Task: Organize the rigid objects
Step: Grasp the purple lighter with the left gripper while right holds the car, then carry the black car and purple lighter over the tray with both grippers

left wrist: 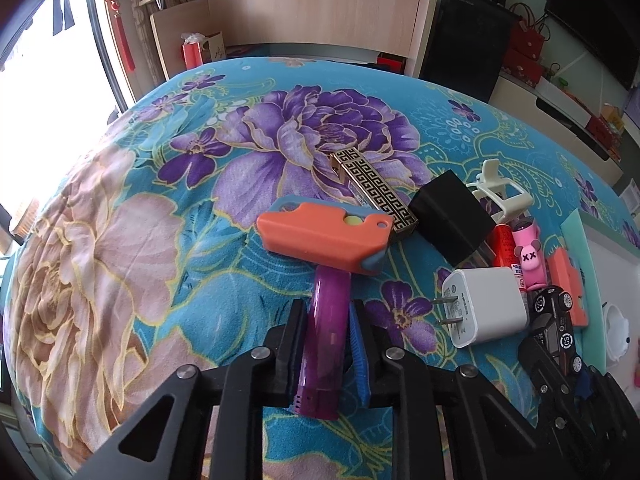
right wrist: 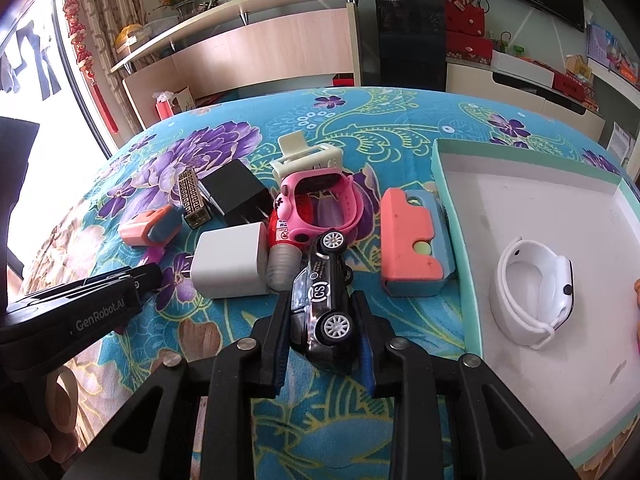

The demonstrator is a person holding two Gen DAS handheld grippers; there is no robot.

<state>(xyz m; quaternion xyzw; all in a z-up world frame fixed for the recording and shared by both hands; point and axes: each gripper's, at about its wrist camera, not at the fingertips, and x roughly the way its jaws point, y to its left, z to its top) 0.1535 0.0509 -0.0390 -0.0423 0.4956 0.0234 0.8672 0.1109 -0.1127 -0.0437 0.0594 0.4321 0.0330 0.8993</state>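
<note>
The left gripper (left wrist: 326, 344) fingers clamp a purple tube (left wrist: 324, 336); an orange case (left wrist: 324, 236) lies across its far end. The right gripper (right wrist: 320, 320) fingers pinch a black toy car (right wrist: 320, 300), with a white charger (right wrist: 230, 264) just left. A white watch (right wrist: 532, 292) sits in the tray (right wrist: 452, 216) at right.

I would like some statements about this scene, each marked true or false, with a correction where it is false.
1. The left claw is shut on the purple tube. True.
2. The black toy car lies between the fingers of the right claw. True.
3. The white watch lies on the flowered cloth. False: it lies inside the white tray.
4. The white charger stands inside the tray. False: it lies on the flowered cloth, beside the toy car.
5. The tray has a teal rim. True.
</note>
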